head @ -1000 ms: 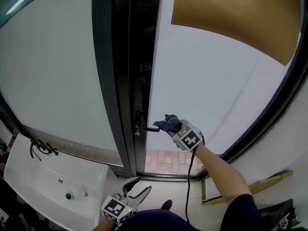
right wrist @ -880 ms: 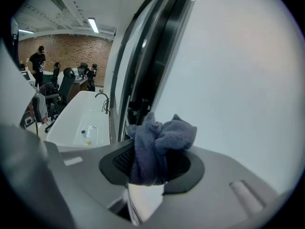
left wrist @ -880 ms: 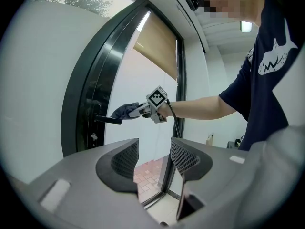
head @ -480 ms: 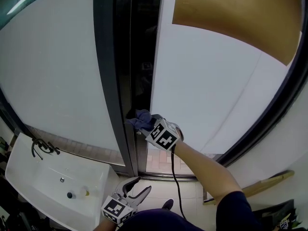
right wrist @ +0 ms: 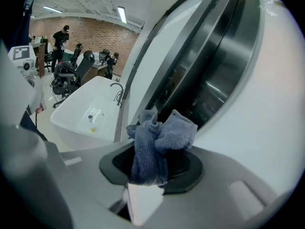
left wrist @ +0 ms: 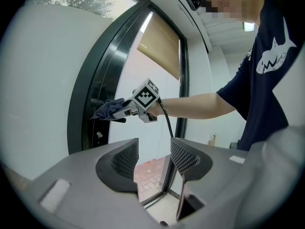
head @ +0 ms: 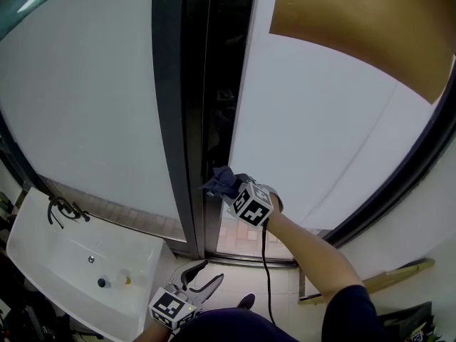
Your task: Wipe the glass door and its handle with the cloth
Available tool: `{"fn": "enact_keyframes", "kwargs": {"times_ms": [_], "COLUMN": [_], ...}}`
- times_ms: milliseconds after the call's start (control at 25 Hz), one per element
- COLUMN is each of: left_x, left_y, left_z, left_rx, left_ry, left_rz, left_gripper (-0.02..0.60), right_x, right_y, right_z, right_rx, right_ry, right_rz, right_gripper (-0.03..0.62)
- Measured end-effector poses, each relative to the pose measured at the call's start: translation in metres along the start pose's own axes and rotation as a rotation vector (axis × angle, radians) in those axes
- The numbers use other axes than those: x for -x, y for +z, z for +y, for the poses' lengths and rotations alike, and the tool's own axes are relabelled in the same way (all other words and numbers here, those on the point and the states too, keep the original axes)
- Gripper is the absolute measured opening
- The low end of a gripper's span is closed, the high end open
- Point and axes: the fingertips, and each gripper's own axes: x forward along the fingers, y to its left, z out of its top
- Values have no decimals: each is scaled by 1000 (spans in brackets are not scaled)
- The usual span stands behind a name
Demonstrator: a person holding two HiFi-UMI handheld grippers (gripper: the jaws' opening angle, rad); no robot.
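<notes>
The glass door has a frosted pane (head: 320, 127) and a dark upright frame (head: 206, 84). My right gripper (head: 228, 187) is shut on a bunched blue cloth (head: 221, 179), which is pressed against the dark frame at the pane's left edge. The cloth hides the handle in the head view. In the right gripper view the cloth (right wrist: 159, 140) sticks out of the jaws, right next to the glossy dark frame (right wrist: 209, 70). My left gripper (head: 200, 279) hangs low, open and holding nothing. Its own view looks up at the cloth (left wrist: 108, 109) and the right gripper (left wrist: 119, 113).
A white sink (head: 43, 262) with a black tap (head: 60, 209) stands at the lower left. A brown blind (head: 370, 27) covers the top of the pane. A wooden strip (head: 370, 280) lies by the wall at the right. People (right wrist: 62, 37) are far behind in the room.
My right gripper has carried the cloth left, from the handle's end by the frosted pane onto the dark frame edge. The left gripper has stayed low and open.
</notes>
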Motion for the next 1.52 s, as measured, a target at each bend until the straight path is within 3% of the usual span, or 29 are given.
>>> {"fn": "enact_keyframes", "kwargs": {"times_ms": [520, 640, 800, 920, 1040, 1200, 1520], "left_x": [-7, -4, -3, -1, 3, 7, 8], "left_y": [4, 3, 4, 5, 3, -1, -5], "left_z": [-7, -3, -4, -4, -2, -1, 3], "left_rx": [-18, -14, -15, -12, 0, 8, 16], "left_ry": [-50, -43, -37, -32, -16, 2, 8], "left_rz": [0, 2, -3, -8, -10, -9, -14], "left_gripper": [206, 206, 206, 206, 206, 206, 204], "right_x": [50, 54, 39, 16, -11, -38, -22], "right_y": [-72, -52, -6, 23, 36, 20, -7], "right_z": [-29, -26, 1, 23, 32, 29, 26], "right_rx": [-34, 77, 356, 549, 666, 712, 702], "right_ry": [-118, -160, -192, -211, -228, -227, -226], "right_rz": [101, 48, 1, 3, 38, 115, 124], "right_gripper": [138, 138, 138, 138, 138, 138, 138]}}
